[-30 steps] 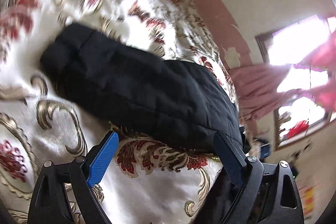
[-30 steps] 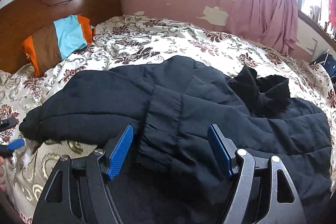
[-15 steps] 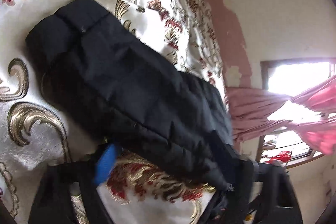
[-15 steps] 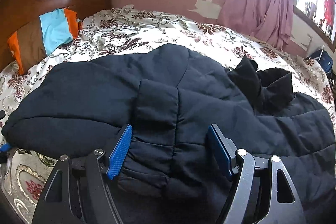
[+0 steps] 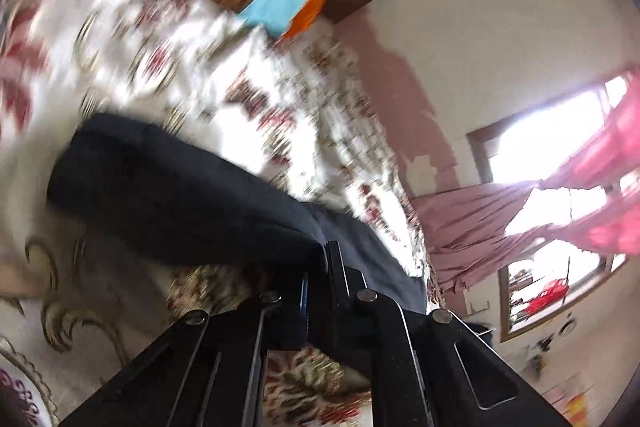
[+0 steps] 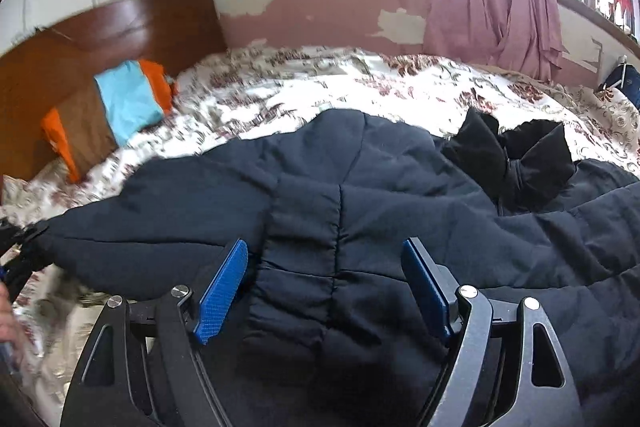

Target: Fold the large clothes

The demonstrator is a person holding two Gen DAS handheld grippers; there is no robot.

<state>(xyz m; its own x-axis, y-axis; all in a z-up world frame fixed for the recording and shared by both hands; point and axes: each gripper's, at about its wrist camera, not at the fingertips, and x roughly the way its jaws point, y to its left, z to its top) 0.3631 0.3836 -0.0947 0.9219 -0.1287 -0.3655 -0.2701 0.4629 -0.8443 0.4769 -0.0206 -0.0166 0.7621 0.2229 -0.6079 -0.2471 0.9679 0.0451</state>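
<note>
- Jacket (image 6: pixel 360 211), one, dark and padded, lies spread across the floral bedspread (image 6: pixel 400 87).
- Left gripper (image 5: pixel 320 267) is clenched on its far-left edge; lift evenly, keeping the fabric taut.
- Right gripper (image 6: pixel 324 291) is opening, its jaws straddling a quilted panel without pinching; one striped pillow (image 6: pixel 120 107) lies far left.

Bed (image 6: pixel 420 83) with a wooden headboard, covered by a white floral bedspread (image 5: pixel 224 95). Spread across it, a dark padded jacket (image 6: pixel 400 195); near the headboard, an orange, brown and blue pillow (image 6: pixel 108 115).
</note>
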